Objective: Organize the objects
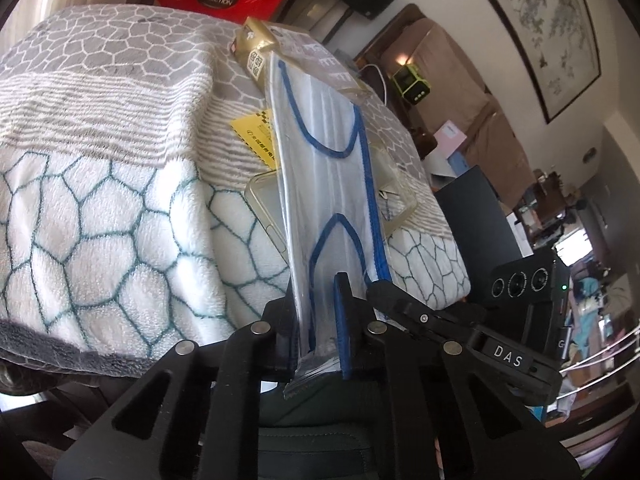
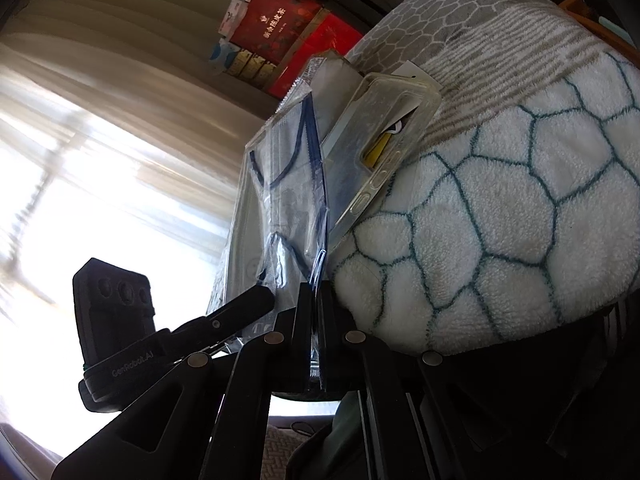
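1. Between both grippers, above the blanket's near edge, a bagged face mask (image 1: 332, 184) stands on edge.
2. Left gripper (image 1: 320, 316): jaws clamped on the bag's near end.
3. Right gripper (image 2: 316, 320): jaws pressed together on the bag's seam.
4. Clear phone case (image 1: 268, 208) lies on the blanket (image 1: 104, 208) just behind the bag.
5. Yellow card (image 1: 254, 138) and gold packet (image 1: 256, 46) lie farther back.

The wrapped mask (image 1: 332, 168) is hiding part of the clear phone case (image 1: 268, 208) and most of the yellow card (image 1: 254, 138). The window (image 2: 100, 184) is glaring white, washing out whatever lies outside.
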A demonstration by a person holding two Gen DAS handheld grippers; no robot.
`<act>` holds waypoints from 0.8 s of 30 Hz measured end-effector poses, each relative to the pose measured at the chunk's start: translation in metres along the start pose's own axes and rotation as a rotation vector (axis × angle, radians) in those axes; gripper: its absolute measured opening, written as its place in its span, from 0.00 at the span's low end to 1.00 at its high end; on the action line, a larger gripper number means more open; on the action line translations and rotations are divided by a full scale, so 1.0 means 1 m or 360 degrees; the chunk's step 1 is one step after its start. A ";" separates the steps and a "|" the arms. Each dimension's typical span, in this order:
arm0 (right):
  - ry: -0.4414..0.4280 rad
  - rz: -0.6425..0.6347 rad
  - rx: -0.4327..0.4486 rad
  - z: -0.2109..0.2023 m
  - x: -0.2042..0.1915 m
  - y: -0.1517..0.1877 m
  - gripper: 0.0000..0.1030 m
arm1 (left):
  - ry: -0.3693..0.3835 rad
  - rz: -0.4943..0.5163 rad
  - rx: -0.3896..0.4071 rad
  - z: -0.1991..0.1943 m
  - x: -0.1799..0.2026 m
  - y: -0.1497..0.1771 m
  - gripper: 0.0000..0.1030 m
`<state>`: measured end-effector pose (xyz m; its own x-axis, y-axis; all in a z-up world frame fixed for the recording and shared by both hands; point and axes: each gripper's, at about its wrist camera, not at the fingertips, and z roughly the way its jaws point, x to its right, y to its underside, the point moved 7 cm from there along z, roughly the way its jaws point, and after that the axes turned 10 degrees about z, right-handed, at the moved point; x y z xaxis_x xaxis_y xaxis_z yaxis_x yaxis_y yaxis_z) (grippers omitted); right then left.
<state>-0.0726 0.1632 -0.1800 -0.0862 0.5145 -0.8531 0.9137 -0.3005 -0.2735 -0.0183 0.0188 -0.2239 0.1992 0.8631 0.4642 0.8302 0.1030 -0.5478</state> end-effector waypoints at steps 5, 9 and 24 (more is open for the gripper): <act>-0.0008 -0.0056 0.0017 0.007 -0.009 0.001 0.08 | -0.0012 0.0034 0.0015 0.000 0.005 0.002 0.13; -0.0032 -0.0061 0.0024 0.009 -0.010 0.001 0.12 | 0.0028 0.0025 0.0020 0.000 0.006 0.003 0.06; 0.0058 -0.0113 0.0104 0.010 -0.008 -0.001 0.01 | 0.0073 -0.0063 0.0052 -0.003 -0.001 0.003 0.09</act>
<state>-0.0767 0.1513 -0.1774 -0.1341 0.5647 -0.8144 0.8778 -0.3136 -0.3620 -0.0148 0.0171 -0.2239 0.1909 0.8344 0.5170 0.8206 0.1533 -0.5505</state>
